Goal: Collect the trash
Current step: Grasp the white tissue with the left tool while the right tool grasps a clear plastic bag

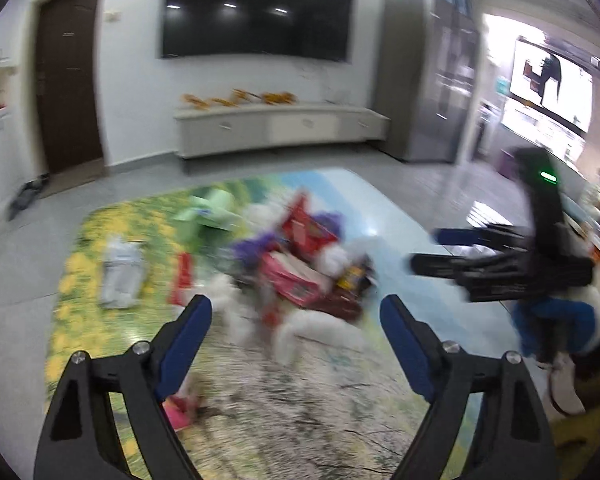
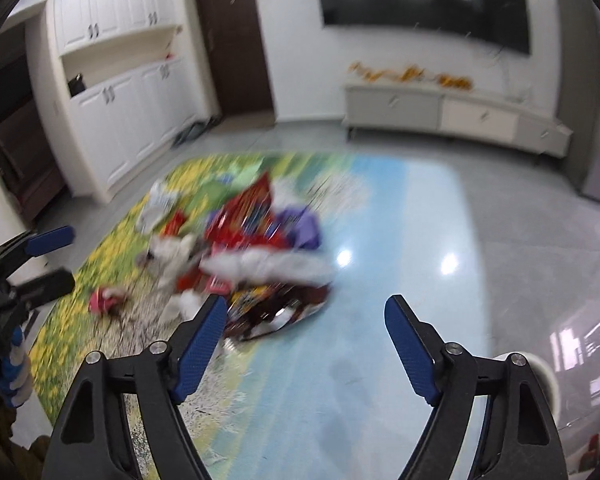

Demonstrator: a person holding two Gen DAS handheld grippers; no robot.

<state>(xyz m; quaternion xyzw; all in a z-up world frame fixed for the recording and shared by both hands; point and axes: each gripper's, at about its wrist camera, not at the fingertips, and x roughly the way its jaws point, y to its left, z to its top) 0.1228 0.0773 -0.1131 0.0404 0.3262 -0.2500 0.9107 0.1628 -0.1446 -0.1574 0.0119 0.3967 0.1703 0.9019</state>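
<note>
Trash pile (image 1: pixel 300 264): we recorded one blurred heap of wrappers, red and pink cartons, purple scraps and white crumpled paper, lying mid-mat on a printed floor mat (image 1: pixel 260 400) with yellow flowers and a pale blue band. A flattened white bag (image 1: pixel 122 272) lay apart from the heap toward the yellow edge; a green packet (image 1: pixel 208 216) sat at the heap's far side; a small pink scrap (image 2: pixel 104 300) lay alone nearer us.

Left gripper (image 1: pixel 296 312): we noted its blue-padded jaws standing apart, nothing between them, above the heap's near edge.

Right gripper (image 2: pixel 306 312): jaws likewise apart and empty, over the heap's edge beside the blue band. We saw it also from the left camera, at the right.

Background, as we listed it: dark wall screen (image 1: pixel 256 8), low white cabinet (image 1: pixel 280 124), brown door (image 1: pixel 68 80).
</note>
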